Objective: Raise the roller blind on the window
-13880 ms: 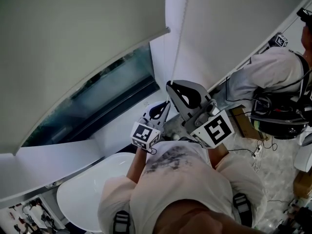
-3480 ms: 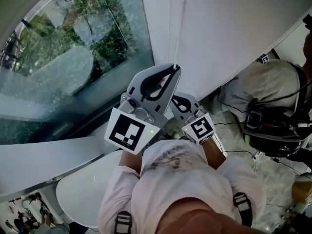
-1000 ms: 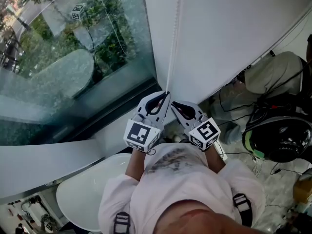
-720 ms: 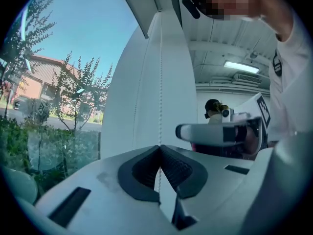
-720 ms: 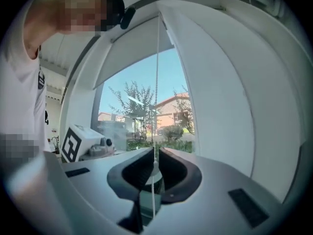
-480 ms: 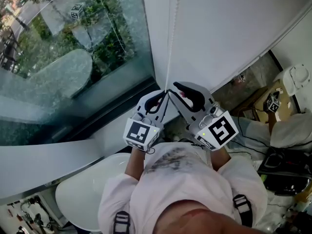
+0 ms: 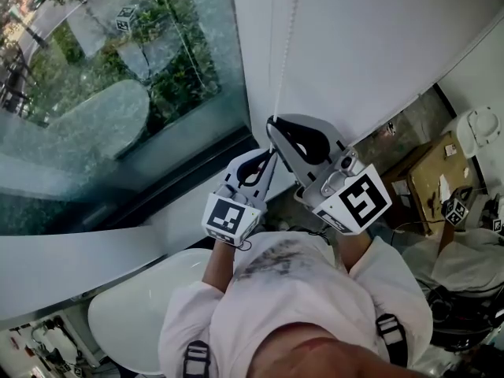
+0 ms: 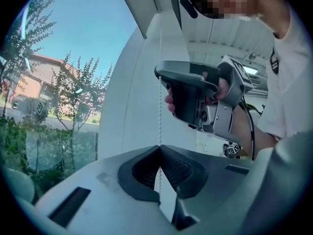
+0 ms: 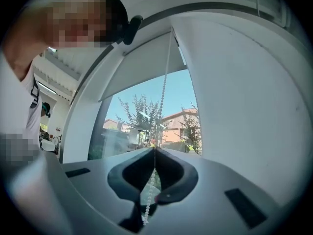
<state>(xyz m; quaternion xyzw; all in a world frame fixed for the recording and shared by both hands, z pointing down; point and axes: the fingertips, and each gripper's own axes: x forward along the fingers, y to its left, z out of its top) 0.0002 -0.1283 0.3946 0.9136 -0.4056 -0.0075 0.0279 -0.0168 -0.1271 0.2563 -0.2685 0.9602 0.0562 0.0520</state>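
Since half a second ago the right gripper (image 7: 272, 123) has travelled up the bead chain (image 7: 286, 38) and now sits above the left gripper (image 7: 265, 154). Against the oldest frame, the roller blind (image 9: 142, 67) has cleared most of the window (image 7: 118, 77). We find the chain hanging in front of the white pillar (image 7: 370, 46) just beside the glass, running down to both tools. In the right gripper view the jaws are pressed together on the beads, with a loose tail dropping below. In the left gripper view the jaws are likewise clamped on the chain, directly beneath the other tool. We cannot tell whether both hold the same strand. The blind's hem shows high in the opening, so we judge the raise well advanced but unfinished. Risks: if the lower grip lets go before the upper one bears load, the blind's weight may run the chain back; a pull angled away from the pillar may let beads slip through the jaws; pulling the wrong strand lowers the blind
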